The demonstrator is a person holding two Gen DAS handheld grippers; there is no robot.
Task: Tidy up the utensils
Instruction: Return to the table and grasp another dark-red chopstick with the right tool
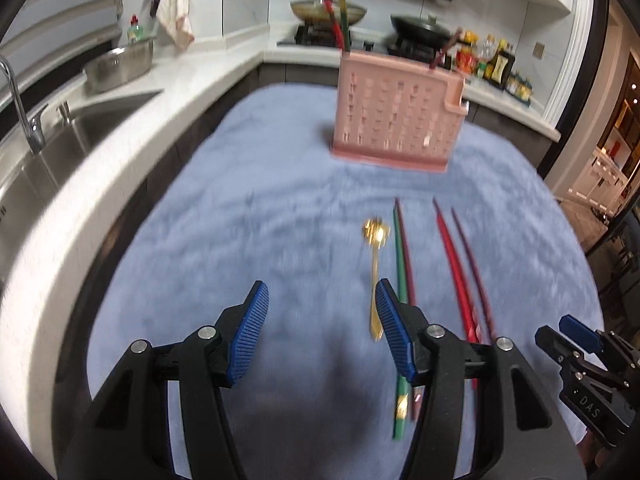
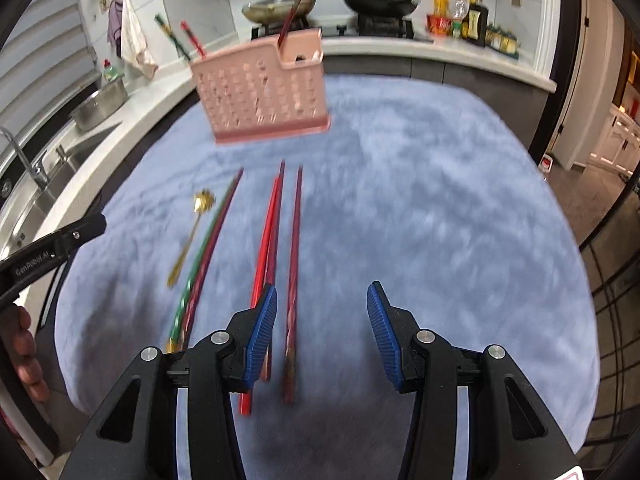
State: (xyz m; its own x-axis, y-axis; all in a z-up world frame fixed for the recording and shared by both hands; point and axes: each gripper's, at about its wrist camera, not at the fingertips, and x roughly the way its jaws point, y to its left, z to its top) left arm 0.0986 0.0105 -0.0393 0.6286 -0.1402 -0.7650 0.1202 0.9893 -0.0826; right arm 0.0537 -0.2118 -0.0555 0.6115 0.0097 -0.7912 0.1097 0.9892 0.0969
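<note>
A steel sink and a metal basin sit along the white counter at the far left, beside the table covered in a blue cloth. The left gripper hangs over the near part of the cloth with its blue pads spread apart and nothing between them. Just right of it lies a gold spoon, bowl toward the far side, then a green chopstick touching a dark red one, then a red chopstick and a maroon chopstick side by side. Beyond them stands the pink utensil holder, upright, with green and red chopsticks rising from its left end and another from its right. The right gripper hovers over the nearest chopstick ends, jaws apart and gripping nothing; the maroon chopstick's handle lies between them on the cloth.
</note>
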